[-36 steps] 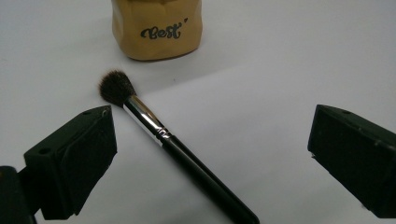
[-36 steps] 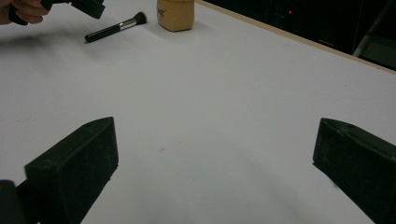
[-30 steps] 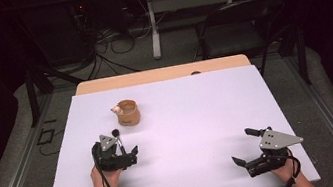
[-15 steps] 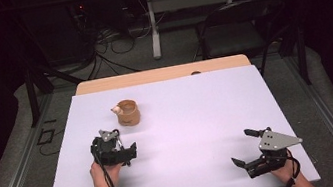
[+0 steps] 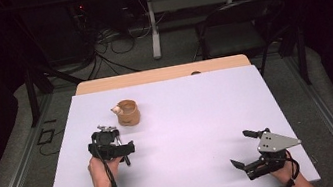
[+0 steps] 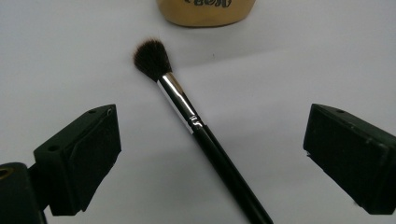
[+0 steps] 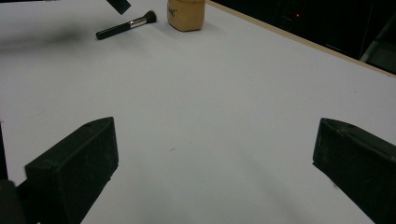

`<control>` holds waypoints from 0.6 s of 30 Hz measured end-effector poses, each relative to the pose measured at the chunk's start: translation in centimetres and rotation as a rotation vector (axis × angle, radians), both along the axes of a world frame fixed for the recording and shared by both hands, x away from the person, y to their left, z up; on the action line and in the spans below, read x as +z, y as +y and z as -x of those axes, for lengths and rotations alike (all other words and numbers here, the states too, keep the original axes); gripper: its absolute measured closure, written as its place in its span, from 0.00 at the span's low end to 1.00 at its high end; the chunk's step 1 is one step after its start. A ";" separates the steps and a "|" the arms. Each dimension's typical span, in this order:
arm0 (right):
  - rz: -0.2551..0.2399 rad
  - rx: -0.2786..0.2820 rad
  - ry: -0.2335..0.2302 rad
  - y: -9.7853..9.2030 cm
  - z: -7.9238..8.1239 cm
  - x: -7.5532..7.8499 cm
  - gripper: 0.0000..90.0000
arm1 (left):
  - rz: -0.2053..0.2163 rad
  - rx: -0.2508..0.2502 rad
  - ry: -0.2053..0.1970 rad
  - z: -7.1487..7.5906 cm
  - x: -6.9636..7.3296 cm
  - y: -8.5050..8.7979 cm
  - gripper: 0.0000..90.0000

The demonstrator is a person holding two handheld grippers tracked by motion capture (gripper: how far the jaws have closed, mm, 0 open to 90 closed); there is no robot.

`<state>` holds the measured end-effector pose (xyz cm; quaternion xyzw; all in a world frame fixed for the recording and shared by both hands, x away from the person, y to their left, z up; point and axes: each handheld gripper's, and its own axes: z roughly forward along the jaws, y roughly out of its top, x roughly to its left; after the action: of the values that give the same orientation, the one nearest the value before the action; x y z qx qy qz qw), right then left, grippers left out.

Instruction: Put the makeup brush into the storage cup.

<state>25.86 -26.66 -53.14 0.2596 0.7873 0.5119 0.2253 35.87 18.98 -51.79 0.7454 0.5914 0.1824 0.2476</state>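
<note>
Moved forward since the earlier high view: left gripper (image 5: 109,144), now nearer the tan cup (image 5: 128,112) and low over the white table (image 5: 199,118), with the hand (image 5: 98,170) behind it; right gripper (image 5: 251,150) much where it was, near the front right corner. Left claw released, jaws spread wide to either side in the left gripper view (image 6: 210,154), closing on nothing. Between those jaws, flat on the table, a makeup brush (image 6: 196,126): dark bristle head toward the cup, silver ferrule behind it, black handle running back and down toward the camera on a slant. Brush untouched by either jaw, clear gaps on both sides. Bristle tip just short of the cup's base (image 6: 205,11), apart from it, with dark lettering partly visible on the cup's wall. Right claw likewise released, jaws far apart over bare table in the right gripper view (image 7: 215,172), holding nothing. Far off in that same view, brush (image 7: 125,25) and cup (image 7: 186,14) lying near each other toward the table's far side, bristles pointing at the cup. Cup upright, left of centre, something pale at its rim on the left, too small to identify.
</note>
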 end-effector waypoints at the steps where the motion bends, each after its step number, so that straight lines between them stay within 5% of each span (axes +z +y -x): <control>1: 0.002 -0.001 0.005 0.0 0.0 0.0 0.00 | -0.004 0.002 0.008 -0.1 0.0 0.0 0.05; 18: 0.008 0.005 0.004 0.1 0.1 0.1 0.00 | 0.010 0.066 0.152 -1.5 0.6 -1.1 0.06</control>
<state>25.75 -26.54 -53.08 0.2576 0.7906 0.5086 0.2232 37.39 17.85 -51.21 0.7360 0.6336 0.1303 0.1998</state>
